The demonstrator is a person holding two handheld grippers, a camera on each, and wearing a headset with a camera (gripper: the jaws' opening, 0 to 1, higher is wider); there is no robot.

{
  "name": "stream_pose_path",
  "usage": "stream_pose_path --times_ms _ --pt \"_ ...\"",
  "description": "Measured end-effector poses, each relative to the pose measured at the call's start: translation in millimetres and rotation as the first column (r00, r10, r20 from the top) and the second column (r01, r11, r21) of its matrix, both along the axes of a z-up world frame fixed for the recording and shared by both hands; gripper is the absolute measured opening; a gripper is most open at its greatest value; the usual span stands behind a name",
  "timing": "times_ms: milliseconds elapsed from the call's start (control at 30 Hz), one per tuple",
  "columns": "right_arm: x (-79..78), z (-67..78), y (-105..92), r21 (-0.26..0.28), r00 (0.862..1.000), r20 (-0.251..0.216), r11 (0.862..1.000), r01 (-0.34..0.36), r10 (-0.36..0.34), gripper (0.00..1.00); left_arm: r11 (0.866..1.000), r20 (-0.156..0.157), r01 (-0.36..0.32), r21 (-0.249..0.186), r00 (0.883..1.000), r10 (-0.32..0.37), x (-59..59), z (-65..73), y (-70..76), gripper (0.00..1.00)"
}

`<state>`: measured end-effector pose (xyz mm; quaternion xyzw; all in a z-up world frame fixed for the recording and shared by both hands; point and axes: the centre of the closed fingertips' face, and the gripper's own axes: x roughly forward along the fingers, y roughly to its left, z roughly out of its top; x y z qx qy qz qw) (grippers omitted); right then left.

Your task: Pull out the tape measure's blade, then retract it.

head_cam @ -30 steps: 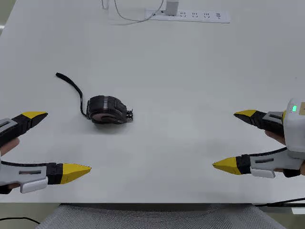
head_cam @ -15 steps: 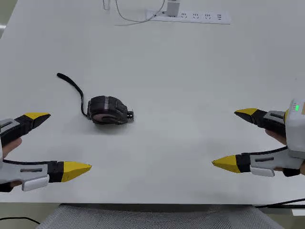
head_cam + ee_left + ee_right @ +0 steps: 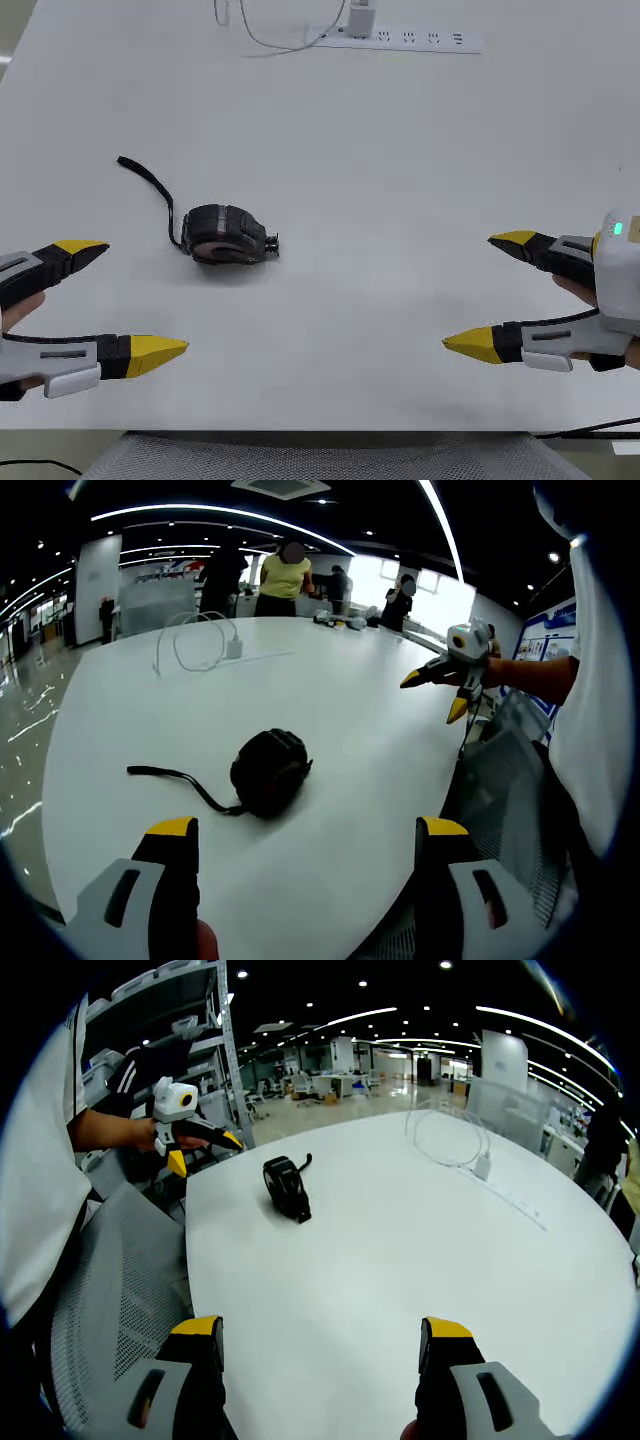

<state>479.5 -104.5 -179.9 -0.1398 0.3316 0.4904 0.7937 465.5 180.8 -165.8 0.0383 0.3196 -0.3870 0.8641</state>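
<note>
The tape measure [image 3: 225,234] lies on the white desk [image 3: 400,150], left of the middle in the head view, and nothing touches it. Its blade sits fully inside the case. Only the small hook [image 3: 272,240] looks out at the 3 o'clock side, and the strap [image 3: 148,182] trails away toward 10 o'clock. The left hand-held gripper [image 3: 145,295] waits at about 7 o'clock from the case. The right hand-held gripper [image 3: 468,292] is well apart, at about 4 o'clock. Both have their jaws spread wide and hold nothing.

We judge that the step in hand is the approach, and no pulling is begun yet. To do it well, we should bring the left one over the case and close it on the body, not on the strap, so the case cannot slide. The right one should come in low from 3 o'clock and pinch the hook itself. The hook is small and close to the surface, so a careless closing may miss it or push the case. Then we pull straight toward 3 o'clock, in line with the mouth of the case.
</note>
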Motion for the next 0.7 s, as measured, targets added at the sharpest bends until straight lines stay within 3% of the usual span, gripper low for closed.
stream_pose_path --times_ms 700 --pt "5.5 -2.4 8.9 -0.006 0.999 0.001 0.999 -0.042 0.042 0.79 0.998 -0.016 0.054 0.032 0.998 -0.054 6.6 -6.6 -3.7 0.88"
